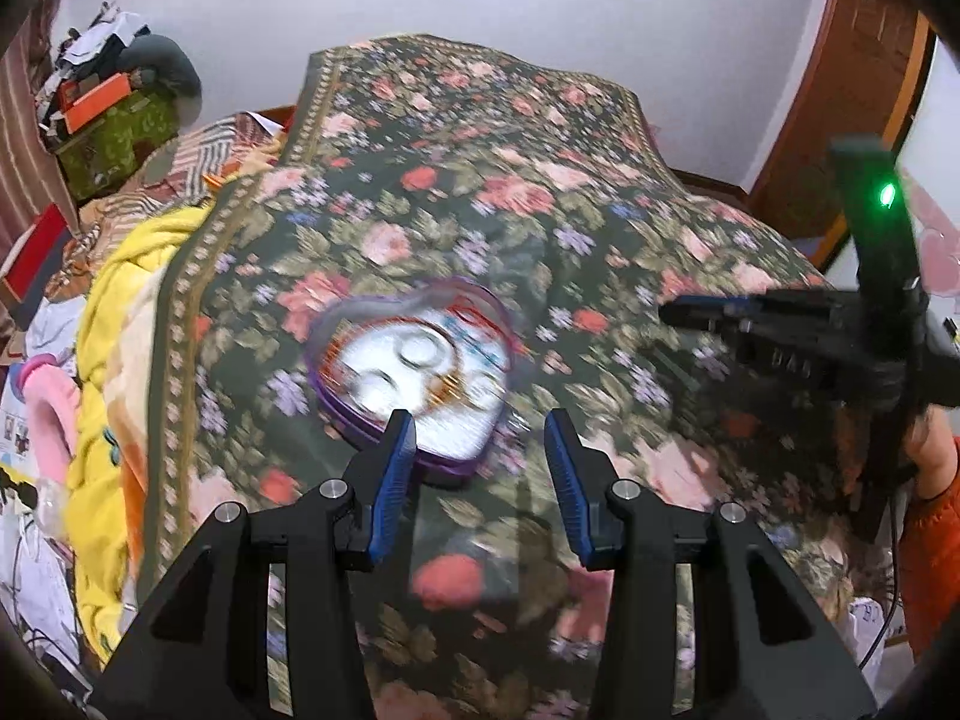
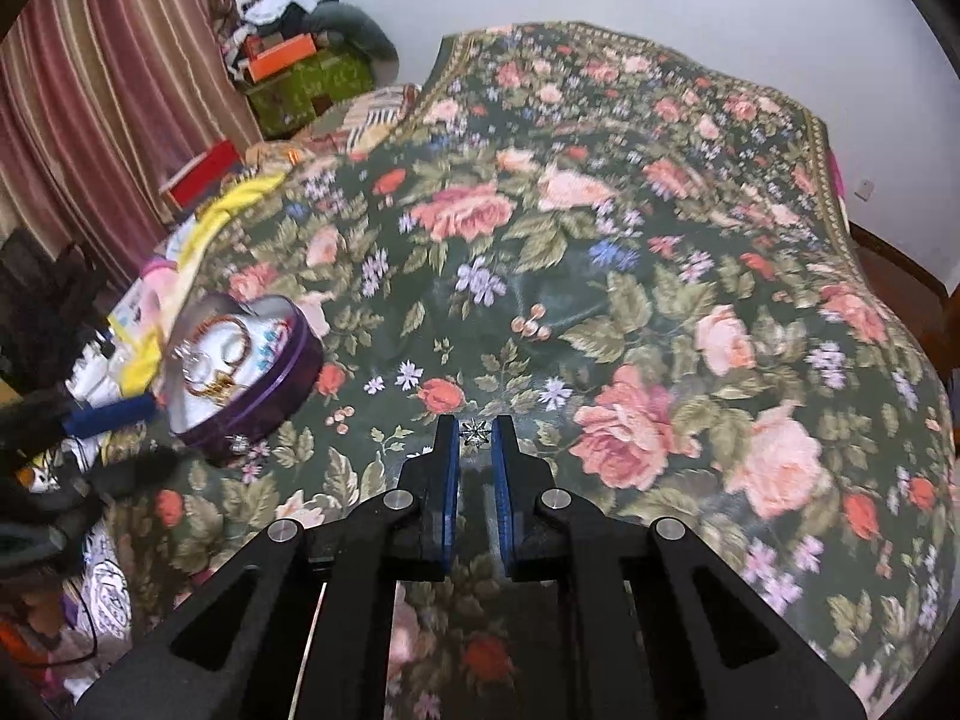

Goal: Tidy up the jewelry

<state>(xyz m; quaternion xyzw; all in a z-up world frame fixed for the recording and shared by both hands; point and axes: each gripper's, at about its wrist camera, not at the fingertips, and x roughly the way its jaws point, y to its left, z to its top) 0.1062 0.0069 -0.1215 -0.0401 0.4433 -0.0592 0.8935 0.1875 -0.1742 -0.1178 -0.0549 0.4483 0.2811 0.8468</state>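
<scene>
Left claw [image 1: 480, 438]: blue-padded fingers spread wide, nothing between them, hovering above the floral bedspread [image 1: 480, 192]. Heart-shaped purple tin [image 1: 414, 378], lid off, lies on the bedspread just beyond the left finger tip; white lining, rings and bangles inside, motion-blurred. Right claw [image 1: 678, 315] enters from the right, side-on, green light lit above; its jaw state unreadable. Yellow blanket [image 1: 114, 372] at the bed's left edge.

No text, label, brand or number is showing clearly enough to be read anywhere in either wrist view.
</scene>
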